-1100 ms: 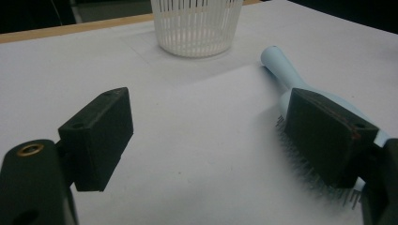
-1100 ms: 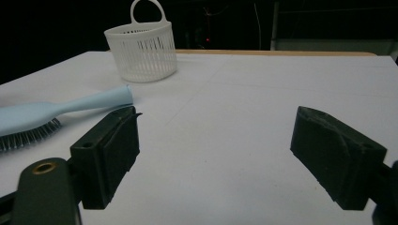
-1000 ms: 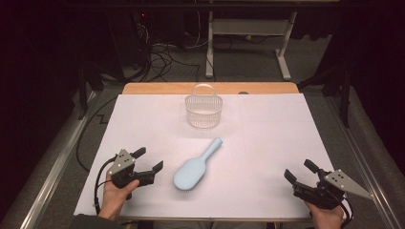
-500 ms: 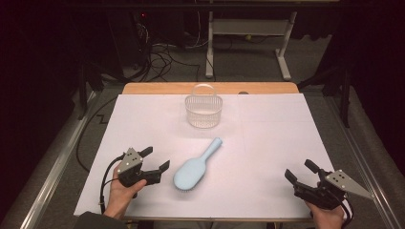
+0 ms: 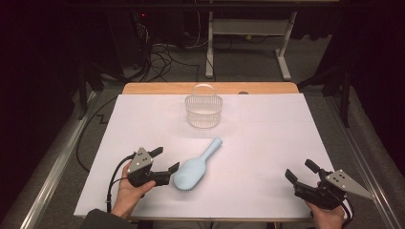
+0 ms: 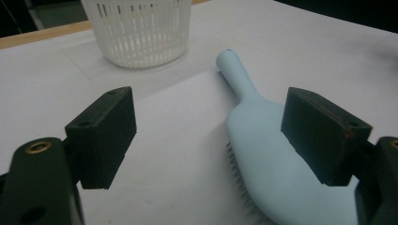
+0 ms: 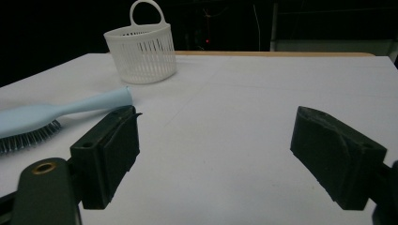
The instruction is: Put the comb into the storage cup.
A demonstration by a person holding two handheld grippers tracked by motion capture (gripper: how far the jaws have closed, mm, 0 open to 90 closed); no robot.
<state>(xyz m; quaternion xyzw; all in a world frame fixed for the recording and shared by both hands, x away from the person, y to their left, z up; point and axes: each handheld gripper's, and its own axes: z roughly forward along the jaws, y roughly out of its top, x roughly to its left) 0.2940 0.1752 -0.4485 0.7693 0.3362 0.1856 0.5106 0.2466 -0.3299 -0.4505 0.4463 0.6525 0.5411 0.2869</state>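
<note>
Since a second earlier the left claw (image 5: 167,161) had slid rightward, wide open and empty, beside the blue hairbrush (image 5: 197,165) lying bristles-down on the tabletop (image 5: 267,143); right claw (image 5: 299,170) stayed open, empty.

The place looks like a lab or recording room: a table (image 5: 143,124) covered in plain white paper stands in a darkened space, with loose cables (image 5: 165,50) across the grey floor (image 5: 248,59) and a metal stand (image 5: 248,28) behind.

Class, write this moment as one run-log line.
left gripper: open, beside hairbrush head | right gripper: open, apart | hairbrush: bristles down on table | basket: upright beyond
</note>
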